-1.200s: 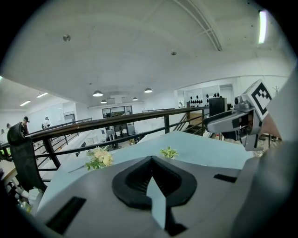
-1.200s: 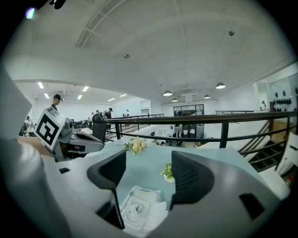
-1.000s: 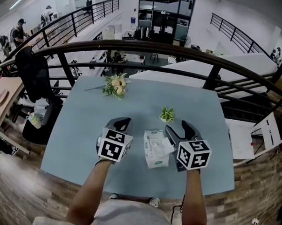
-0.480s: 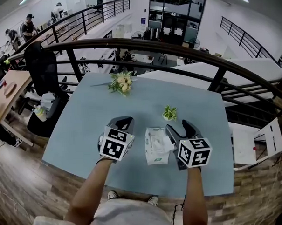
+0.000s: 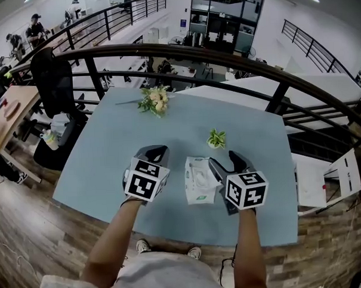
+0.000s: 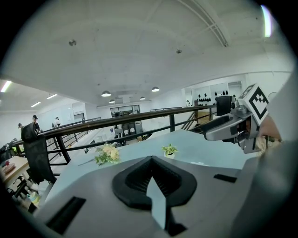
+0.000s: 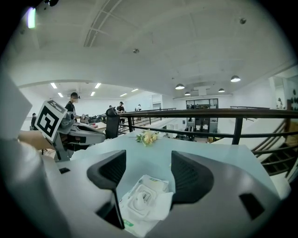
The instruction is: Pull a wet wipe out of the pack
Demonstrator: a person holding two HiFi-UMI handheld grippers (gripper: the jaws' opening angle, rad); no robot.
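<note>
Although a second has gone by, little has moved between the person's forearms. The right gripper [image 5: 224,160] keeps almost the same station at the right edge of the pack [image 5: 197,181], and its jaws still stand well apart with nothing clamped. Its own view shows the pack lying flat on the tabletop [image 5: 109,155], below and between the jaws. A loose white wipe [image 7: 160,204] folds over the pack's right side, close to the right-hand jaw. The left gripper [image 5: 157,151] has likewise stayed just left of the pack, clear of it. Its jaws are drawn together, only a thin sliver of tabletop shows between them, and they hold nothing.

The pause suggests the step in hand is still lining up on the wipe; the pinch has not happened. The next move probably calls for the right jaws to drop over the loose fold and close on it. The unpinned pack may lift along with it.

Beyond the pack stands a small potted plant [image 5: 216,139]. A bouquet [image 5: 155,101] lies near the far edge, with the dark railing [image 5: 224,58] behind it.
</note>
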